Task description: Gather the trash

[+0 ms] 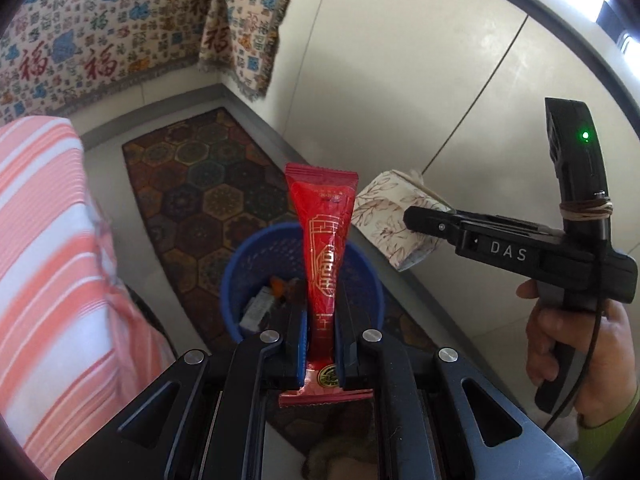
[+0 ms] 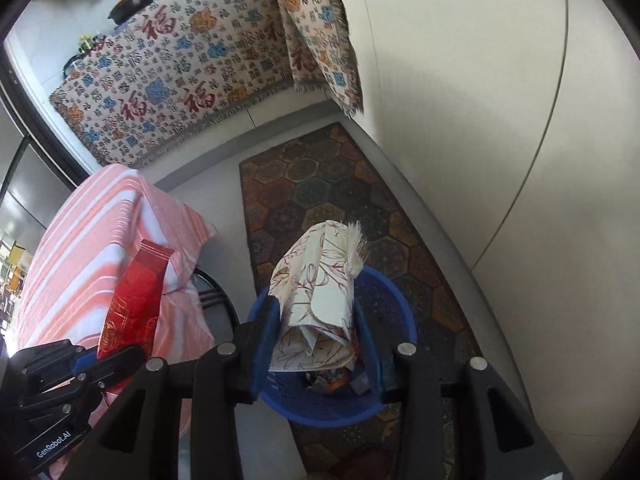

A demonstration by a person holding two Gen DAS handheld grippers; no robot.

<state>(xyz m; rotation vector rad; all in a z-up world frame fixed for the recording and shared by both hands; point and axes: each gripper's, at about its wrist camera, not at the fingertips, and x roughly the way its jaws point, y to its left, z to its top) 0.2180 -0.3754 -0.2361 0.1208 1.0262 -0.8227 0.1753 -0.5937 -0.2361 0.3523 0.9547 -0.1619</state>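
My left gripper (image 1: 321, 320) is shut on a long red snack wrapper (image 1: 326, 248) with gold print, which sticks up above a blue mesh trash basket (image 1: 362, 276) on the floor. Some trash lies inside the basket. My right gripper (image 2: 316, 320) is shut on a crumpled floral paper tissue pack (image 2: 316, 280), held over the same blue basket (image 2: 400, 312). From the left wrist, the right gripper (image 1: 416, 220) shows at the right with the floral pack (image 1: 388, 216). From the right wrist, the left gripper (image 2: 116, 354) shows at lower left with the red wrapper (image 2: 136, 300).
A patterned hexagon rug (image 2: 332, 184) lies under the basket beside pale cabinet doors (image 2: 480, 120). A pink-striped cloth (image 1: 44, 240) covers furniture to the left. A patterned throw (image 2: 180, 72) hangs over the counter at the back. A hand (image 1: 580, 344) holds the right gripper's handle.
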